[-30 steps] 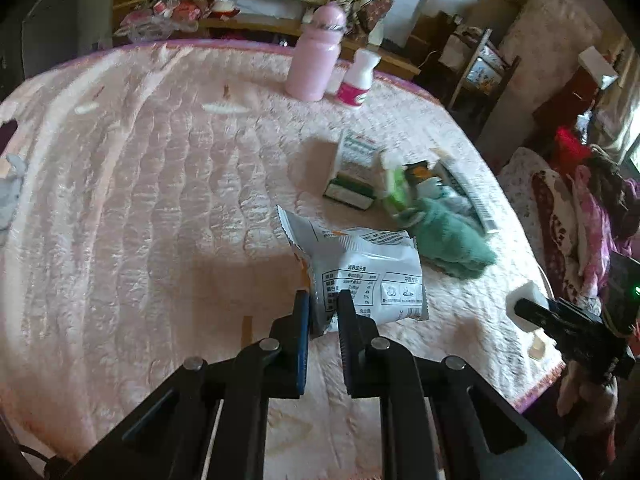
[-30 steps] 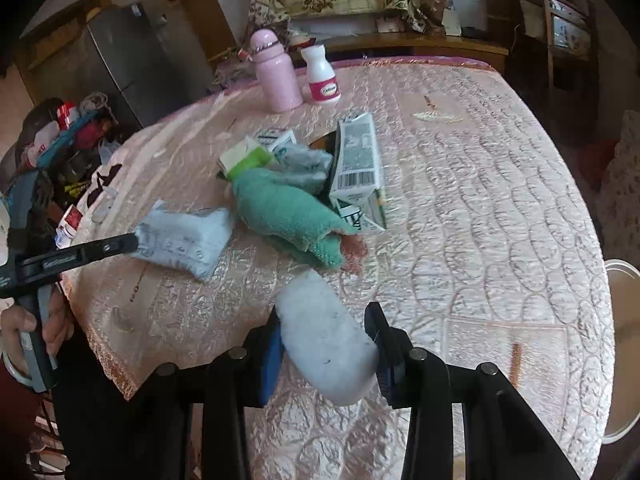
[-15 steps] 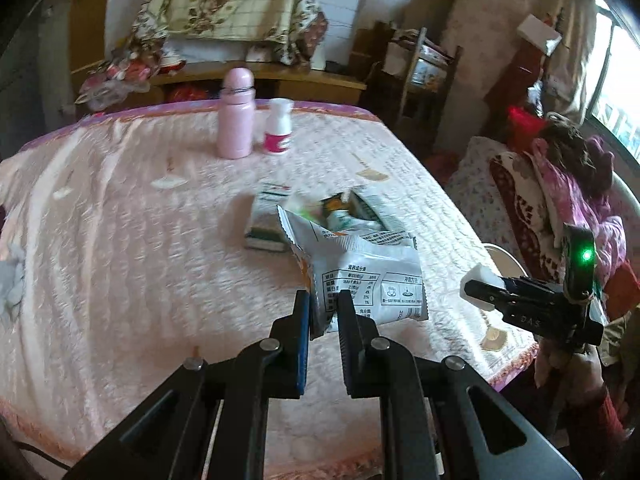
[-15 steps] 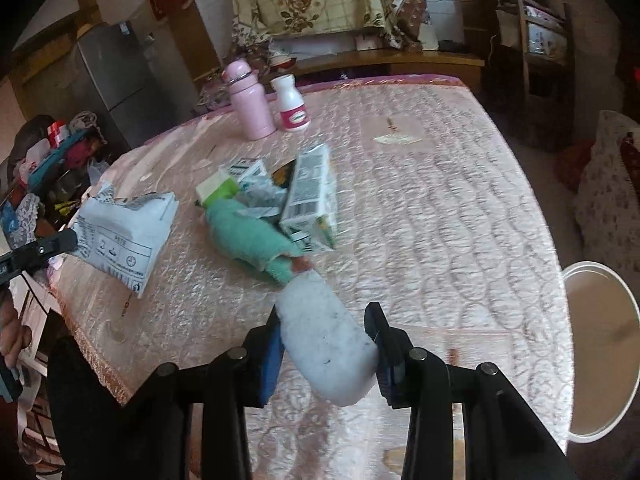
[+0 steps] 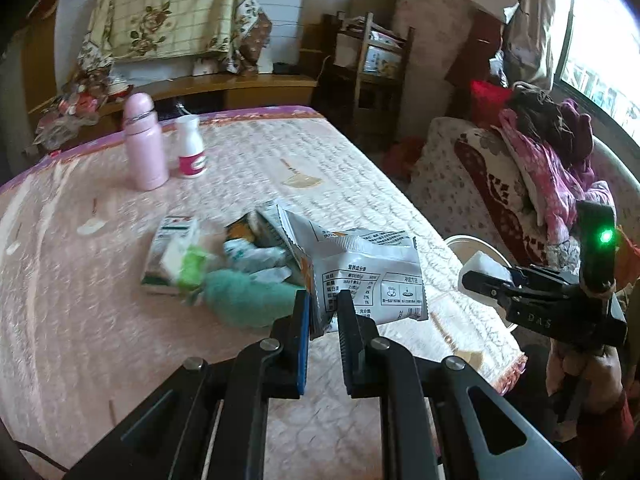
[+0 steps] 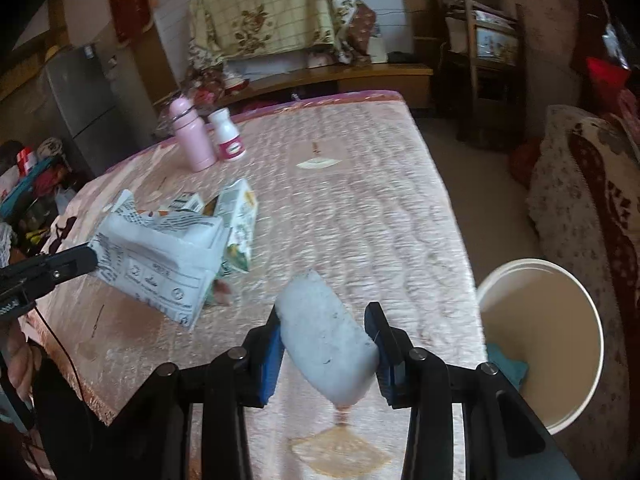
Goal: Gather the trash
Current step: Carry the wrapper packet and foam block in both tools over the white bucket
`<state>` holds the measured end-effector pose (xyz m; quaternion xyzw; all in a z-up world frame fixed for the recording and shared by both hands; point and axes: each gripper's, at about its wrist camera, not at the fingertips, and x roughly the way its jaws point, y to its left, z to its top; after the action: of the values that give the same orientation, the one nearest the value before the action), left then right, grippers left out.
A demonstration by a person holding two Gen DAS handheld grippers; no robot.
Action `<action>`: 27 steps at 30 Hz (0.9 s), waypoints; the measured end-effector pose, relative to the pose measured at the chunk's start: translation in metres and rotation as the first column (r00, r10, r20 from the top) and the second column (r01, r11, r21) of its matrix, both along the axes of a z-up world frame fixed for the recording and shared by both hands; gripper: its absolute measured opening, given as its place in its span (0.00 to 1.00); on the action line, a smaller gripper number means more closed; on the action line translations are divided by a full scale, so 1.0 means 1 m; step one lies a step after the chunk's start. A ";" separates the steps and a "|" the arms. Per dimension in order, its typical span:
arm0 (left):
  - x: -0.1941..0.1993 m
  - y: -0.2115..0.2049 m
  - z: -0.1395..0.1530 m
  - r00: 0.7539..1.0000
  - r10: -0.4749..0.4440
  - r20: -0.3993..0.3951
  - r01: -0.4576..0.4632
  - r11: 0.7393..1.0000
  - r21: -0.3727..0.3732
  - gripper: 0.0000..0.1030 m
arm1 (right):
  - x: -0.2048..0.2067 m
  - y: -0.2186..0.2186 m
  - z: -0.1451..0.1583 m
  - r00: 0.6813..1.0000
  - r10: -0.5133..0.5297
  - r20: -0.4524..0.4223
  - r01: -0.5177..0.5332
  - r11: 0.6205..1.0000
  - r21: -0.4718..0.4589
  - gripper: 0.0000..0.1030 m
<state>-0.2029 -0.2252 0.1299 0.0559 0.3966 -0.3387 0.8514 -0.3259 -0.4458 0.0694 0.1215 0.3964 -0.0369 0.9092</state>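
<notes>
Left wrist view: one left gripper [image 5: 323, 310] is clamped on the edge of one snack wrapper [image 5: 362, 270], held up above the table [image 5: 80, 340]. The wrapper is white and crinkled, with a serrated top edge and a printed panel of small black characters too fine to read. Behind it lie a small pile: one green cloth [image 5: 248, 300], one green-and-white carton [image 5: 170, 254] and some crumpled packets. Two bottles stand far back, one pink [image 5: 144, 148], one white with a pink label [image 5: 191, 148]. At the right, the right gripper [image 5: 486, 276] pinches a white block; its body reads "DAS".

Right wrist view: the right gripper [image 6: 326, 336] is closed on one white foam-like block [image 6: 326, 338], speckled with dark flecks, above the table edge. One white bucket [image 6: 588, 360] stands just off the table's right side, something teal inside. The wrapper [image 6: 160, 258] hangs at the left.
</notes>
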 end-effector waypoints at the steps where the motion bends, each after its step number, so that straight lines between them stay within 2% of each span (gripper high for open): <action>1: 0.001 -0.006 0.000 1.000 -0.009 0.000 0.009 1.000 0.001 0.14 | -0.002 -0.004 0.000 1.000 -0.011 0.000 0.011 1.000 0.000 0.40; 12: -0.004 -0.079 -0.004 0.994 -0.107 0.001 0.107 0.994 0.002 0.14 | -0.030 -0.058 -0.004 0.989 -0.145 -0.011 0.145 0.989 -0.018 0.40; 27: -0.016 -0.182 -0.023 0.973 -0.223 -0.058 0.222 0.975 -0.017 0.14 | -0.073 -0.141 -0.022 0.944 -0.326 -0.053 0.325 0.945 -0.026 0.40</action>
<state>-0.2194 -0.4071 0.1068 0.0855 0.4111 -0.4354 0.7963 -0.3992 -0.5869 0.0475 0.1767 0.3960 -0.1931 0.8802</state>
